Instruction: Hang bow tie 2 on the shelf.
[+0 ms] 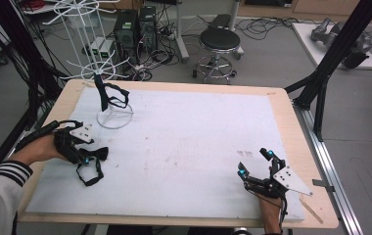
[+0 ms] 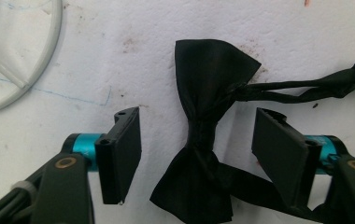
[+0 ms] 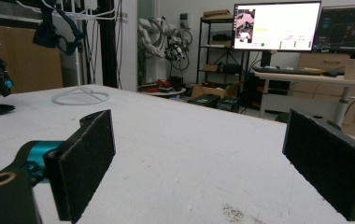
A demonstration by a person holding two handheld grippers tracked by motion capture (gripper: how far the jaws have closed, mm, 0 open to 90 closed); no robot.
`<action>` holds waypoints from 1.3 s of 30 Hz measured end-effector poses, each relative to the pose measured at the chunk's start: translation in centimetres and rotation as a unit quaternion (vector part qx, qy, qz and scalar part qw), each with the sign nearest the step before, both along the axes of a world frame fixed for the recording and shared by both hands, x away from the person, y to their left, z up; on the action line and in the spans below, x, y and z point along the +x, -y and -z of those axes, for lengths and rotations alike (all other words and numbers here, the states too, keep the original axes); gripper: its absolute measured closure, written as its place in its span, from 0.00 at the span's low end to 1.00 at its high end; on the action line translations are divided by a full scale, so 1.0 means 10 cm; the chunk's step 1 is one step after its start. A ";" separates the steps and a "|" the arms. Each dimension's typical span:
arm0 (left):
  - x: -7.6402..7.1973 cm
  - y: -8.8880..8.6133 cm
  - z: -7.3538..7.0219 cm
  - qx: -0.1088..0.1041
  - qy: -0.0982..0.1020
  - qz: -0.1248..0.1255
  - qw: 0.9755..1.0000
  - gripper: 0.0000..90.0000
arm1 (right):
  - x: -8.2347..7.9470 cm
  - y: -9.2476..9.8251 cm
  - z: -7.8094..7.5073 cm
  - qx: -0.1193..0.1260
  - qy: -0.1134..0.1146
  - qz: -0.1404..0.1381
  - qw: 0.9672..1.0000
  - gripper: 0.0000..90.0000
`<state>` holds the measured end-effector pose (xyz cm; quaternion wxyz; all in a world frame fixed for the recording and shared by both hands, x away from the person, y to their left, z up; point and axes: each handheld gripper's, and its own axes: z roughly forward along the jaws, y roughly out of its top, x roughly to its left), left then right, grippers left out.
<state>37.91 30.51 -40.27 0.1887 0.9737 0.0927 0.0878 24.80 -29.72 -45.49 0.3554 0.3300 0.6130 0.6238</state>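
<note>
A black bow tie (image 2: pixel 203 121) with its strap lies flat on the white board (image 1: pixel 189 137) near the left edge. My left gripper (image 2: pixel 199 140) points down over it, one jaw on each side of the knot, and the pads stand apart from the cloth. In the high view the left gripper (image 1: pixel 83 157) sits over the bow tie (image 1: pixel 93 166). A second black bow tie (image 1: pixel 108 95) hangs from the white wire rack (image 1: pixel 98 63). At the front right, my right gripper (image 1: pixel 256 162) rests low over the board, open with nothing between its jaws (image 3: pixel 199 163).
The rack's round wire base (image 1: pixel 114 117) stands on the board just beyond the left gripper. A stool (image 1: pixel 218 44), computer towers and cables are on the floor behind the table. A black frame post (image 1: pixel 331 63) rises at the right.
</note>
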 end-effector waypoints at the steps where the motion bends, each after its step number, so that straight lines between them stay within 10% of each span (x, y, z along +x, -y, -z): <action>1: 0.00 0.00 0.01 -0.005 -0.004 -0.005 1.000 0.40 | 0.00 0.00 0.00 0.000 0.000 0.000 1.000 0.10; 22: 0.02 0.01 0.04 0.036 -0.033 -0.020 0.999 0.83 | 0.00 0.00 0.00 0.002 -0.002 0.001 1.000 0.10; 39: -0.01 -0.03 0.00 0.017 -0.027 -0.038 0.999 0.85 | 0.00 0.00 0.00 -0.001 0.001 0.001 1.000 0.10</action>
